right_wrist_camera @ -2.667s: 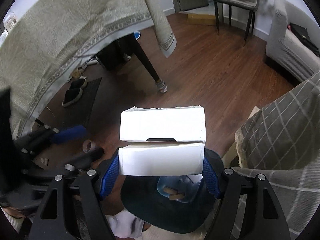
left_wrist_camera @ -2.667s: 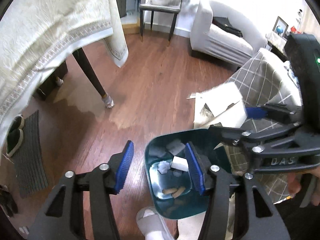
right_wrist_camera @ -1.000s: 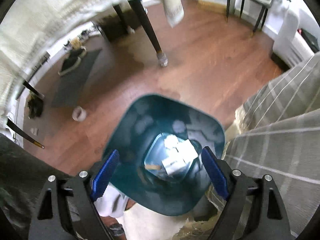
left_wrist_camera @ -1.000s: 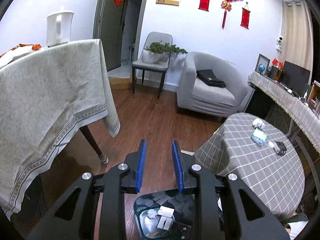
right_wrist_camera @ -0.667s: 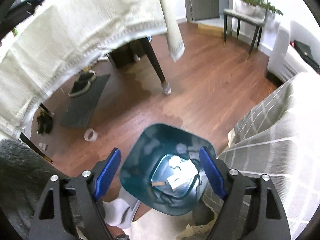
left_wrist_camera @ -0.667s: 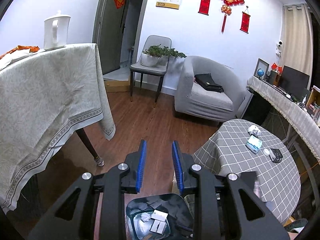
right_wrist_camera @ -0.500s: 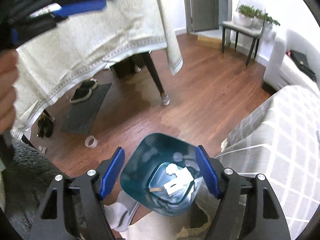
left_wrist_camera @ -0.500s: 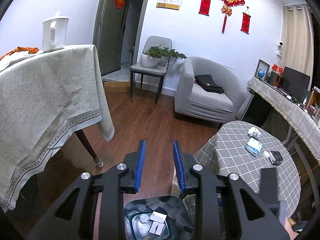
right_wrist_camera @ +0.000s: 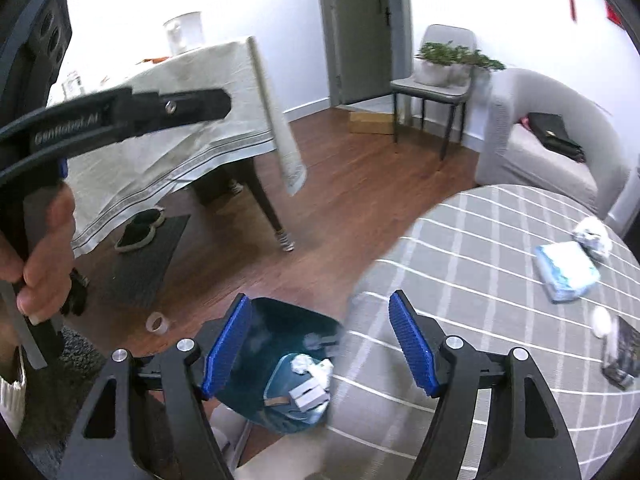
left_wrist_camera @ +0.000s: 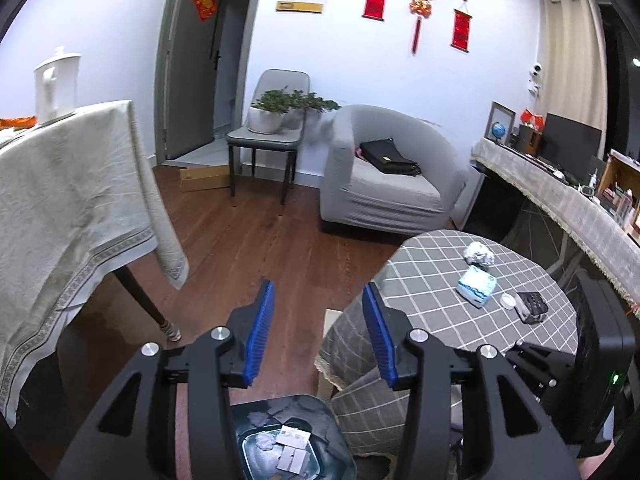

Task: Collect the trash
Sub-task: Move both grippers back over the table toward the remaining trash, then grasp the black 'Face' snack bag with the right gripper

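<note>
Jaws of both grippers are empty: the left gripper [left_wrist_camera: 318, 330] is opening with nothing between its pads, and the right gripper [right_wrist_camera: 320, 346] stands wide over the near edge of the counter [right_wrist_camera: 460, 280]. The next piece looks to be the crumpled wad [left_wrist_camera: 478, 253] at the counter's far side, beside the tissue pack [left_wrist_camera: 476, 286]. To take it cleanly, I would reach over the pack, straddle the wad and close gently. It lies well beyond both jaws, far right. The bin [right_wrist_camera: 280, 364] sits on the floor below the counter's near left edge.
</note>
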Demonstrator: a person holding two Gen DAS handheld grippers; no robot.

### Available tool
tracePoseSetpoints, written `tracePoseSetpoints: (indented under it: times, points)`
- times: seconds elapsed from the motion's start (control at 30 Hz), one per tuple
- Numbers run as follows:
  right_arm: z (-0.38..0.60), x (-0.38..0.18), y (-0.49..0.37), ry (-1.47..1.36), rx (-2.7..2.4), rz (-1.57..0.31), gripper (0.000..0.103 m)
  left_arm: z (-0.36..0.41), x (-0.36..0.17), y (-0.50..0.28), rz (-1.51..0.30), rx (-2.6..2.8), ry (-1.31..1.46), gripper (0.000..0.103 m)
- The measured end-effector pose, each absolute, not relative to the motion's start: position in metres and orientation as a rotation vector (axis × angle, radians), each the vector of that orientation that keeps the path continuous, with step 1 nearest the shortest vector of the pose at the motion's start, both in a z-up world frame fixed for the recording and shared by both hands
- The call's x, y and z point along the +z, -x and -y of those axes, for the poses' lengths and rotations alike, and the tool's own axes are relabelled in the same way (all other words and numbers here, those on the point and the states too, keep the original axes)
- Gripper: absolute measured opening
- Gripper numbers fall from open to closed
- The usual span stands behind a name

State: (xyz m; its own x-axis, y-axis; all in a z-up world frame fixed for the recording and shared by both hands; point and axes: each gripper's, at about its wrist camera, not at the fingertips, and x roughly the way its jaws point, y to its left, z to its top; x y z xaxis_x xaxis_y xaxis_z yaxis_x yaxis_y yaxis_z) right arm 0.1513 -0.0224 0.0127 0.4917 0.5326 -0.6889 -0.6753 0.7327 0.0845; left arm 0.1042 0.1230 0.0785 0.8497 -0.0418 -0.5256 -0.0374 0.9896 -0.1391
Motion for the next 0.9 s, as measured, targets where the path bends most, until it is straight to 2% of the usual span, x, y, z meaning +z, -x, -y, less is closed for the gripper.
tracePoseSetpoints:
  times: [0.13,0.57,0.9]
  points:
    - [0.044,0.014,-0.158,0.192,0.69,-0.754,0.072,-0.101,0.076,-0.112,-0.563,-0.031,0.127,0.053]
    - [0.114,0.015,-0.174,0.171,0.503,-0.738,0.073,-0.048,0.067,-0.129,-0.576,-0.109,0.11,0.058]
    - [0.169,0.014,-0.186,0.125,0.355,-0.742,0.088,0.003,0.055,-0.148,-0.599,-0.179,0.027,0.067]
